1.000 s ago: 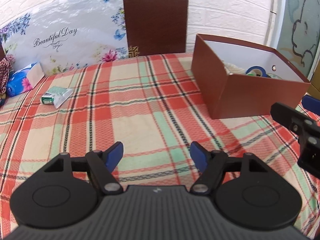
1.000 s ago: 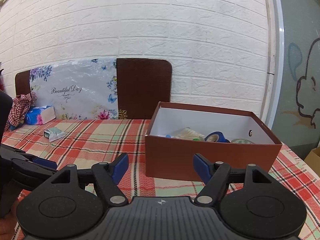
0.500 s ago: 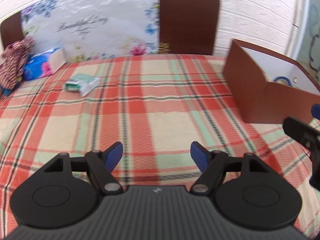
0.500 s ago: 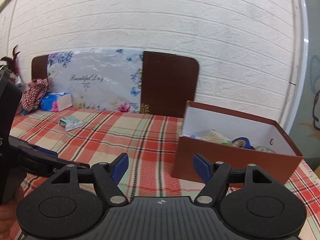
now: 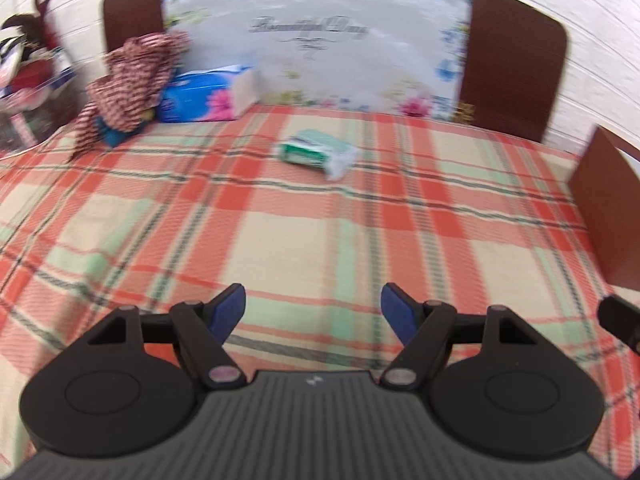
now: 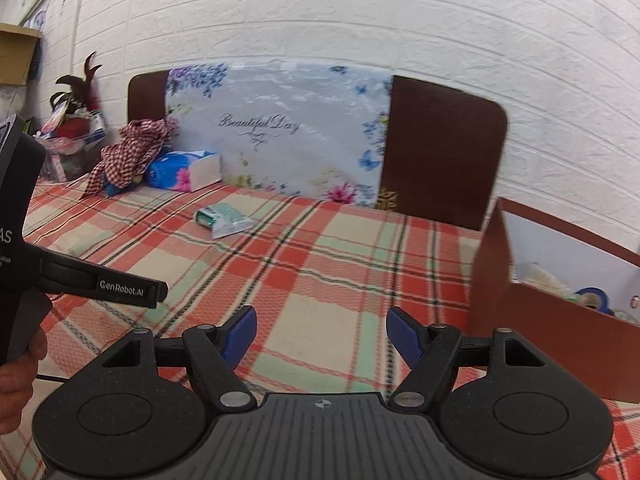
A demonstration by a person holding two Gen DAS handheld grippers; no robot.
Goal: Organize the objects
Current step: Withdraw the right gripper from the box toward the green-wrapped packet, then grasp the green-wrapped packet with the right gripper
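Where plaid cloth (image 5: 280,240) ends, floral board (image 6: 288,132) leans against white brick wall (image 6: 320,12).

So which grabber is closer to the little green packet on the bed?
Probably left. The left gripper points almost straight at the green packet; the right gripper sits farther right, beside the brown box.

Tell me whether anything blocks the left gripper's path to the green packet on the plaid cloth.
Nothing visible does. The left gripper is open and empty, and only bare plaid cloth lies between it and the green packet. The tissue box sits off to the left.
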